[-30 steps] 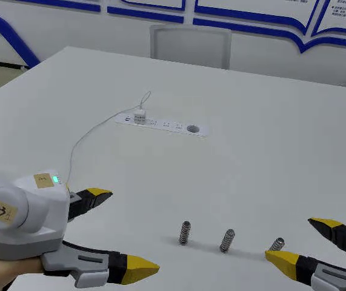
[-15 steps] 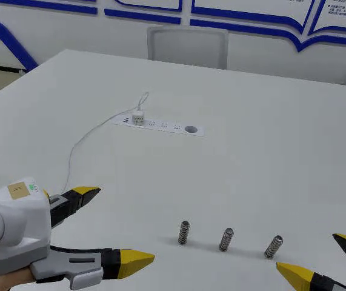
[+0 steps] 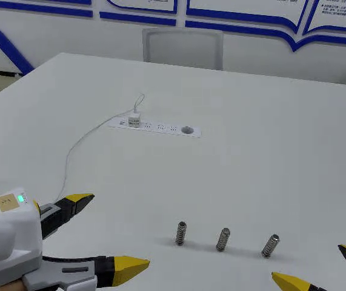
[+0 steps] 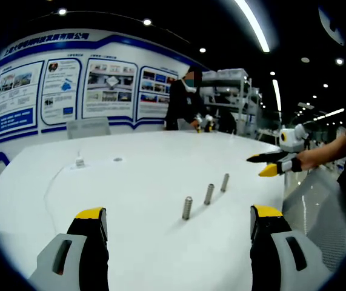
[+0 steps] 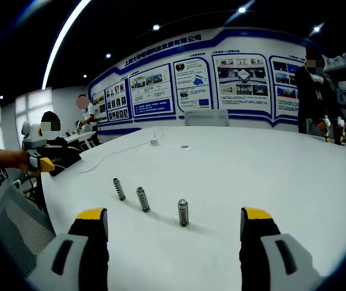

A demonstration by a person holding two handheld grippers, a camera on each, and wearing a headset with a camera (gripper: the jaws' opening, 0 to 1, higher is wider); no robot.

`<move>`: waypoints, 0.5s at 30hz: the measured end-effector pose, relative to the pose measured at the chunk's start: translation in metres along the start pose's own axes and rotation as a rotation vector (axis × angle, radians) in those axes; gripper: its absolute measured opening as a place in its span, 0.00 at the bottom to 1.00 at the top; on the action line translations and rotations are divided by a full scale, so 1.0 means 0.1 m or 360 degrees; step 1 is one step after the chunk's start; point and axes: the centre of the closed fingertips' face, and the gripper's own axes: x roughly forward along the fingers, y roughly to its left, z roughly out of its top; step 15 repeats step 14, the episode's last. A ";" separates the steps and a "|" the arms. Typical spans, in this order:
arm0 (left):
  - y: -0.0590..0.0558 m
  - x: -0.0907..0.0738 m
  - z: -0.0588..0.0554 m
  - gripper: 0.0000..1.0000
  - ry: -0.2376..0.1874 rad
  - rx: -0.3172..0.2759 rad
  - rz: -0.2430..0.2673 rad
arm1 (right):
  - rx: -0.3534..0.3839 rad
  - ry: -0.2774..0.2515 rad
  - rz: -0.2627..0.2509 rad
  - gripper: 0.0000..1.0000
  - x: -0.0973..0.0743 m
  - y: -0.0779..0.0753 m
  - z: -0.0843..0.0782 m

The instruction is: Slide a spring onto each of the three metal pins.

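Note:
Three metal pins stand in a row near the front of the white table (image 3: 269, 151), each with a spring around it: the left pin (image 3: 181, 233), the middle pin (image 3: 222, 239) and the right pin (image 3: 270, 245). The same row appears in the left gripper view (image 4: 208, 194) and the right gripper view (image 5: 142, 199). My left gripper (image 3: 103, 233) is open at the lower left, well clear of the pins, with nothing between its yellow tips. My right gripper (image 3: 321, 267) is open at the lower right, just past the right pin, also holding nothing.
A white power strip (image 3: 156, 127) with a plugged charger and a thin cable (image 3: 69, 159) lies mid-table. A grey chair (image 3: 182, 48) stands behind the far edge. A person (image 4: 183, 103) stands beyond the table in the left gripper view.
Both grippers have drawn back toward me and lower in the head view; the right one moved away from the right pin. The three pins with springs stay put.

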 end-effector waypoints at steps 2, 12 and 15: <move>0.00 0.01 -0.02 1.00 0.0014 -0.0004 0.0002 | 0.0010 0.0007 -0.0011 0.92 -0.01 0.00 -0.02; -0.04 0.03 -0.07 1.00 0.0045 -0.0010 -0.0017 | 0.0033 -0.0013 -0.0023 0.94 -0.03 -0.01 -0.01; -0.04 0.04 -0.07 1.00 0.0043 -0.0009 -0.0011 | 0.0029 -0.0014 -0.0036 0.94 -0.04 -0.04 -0.01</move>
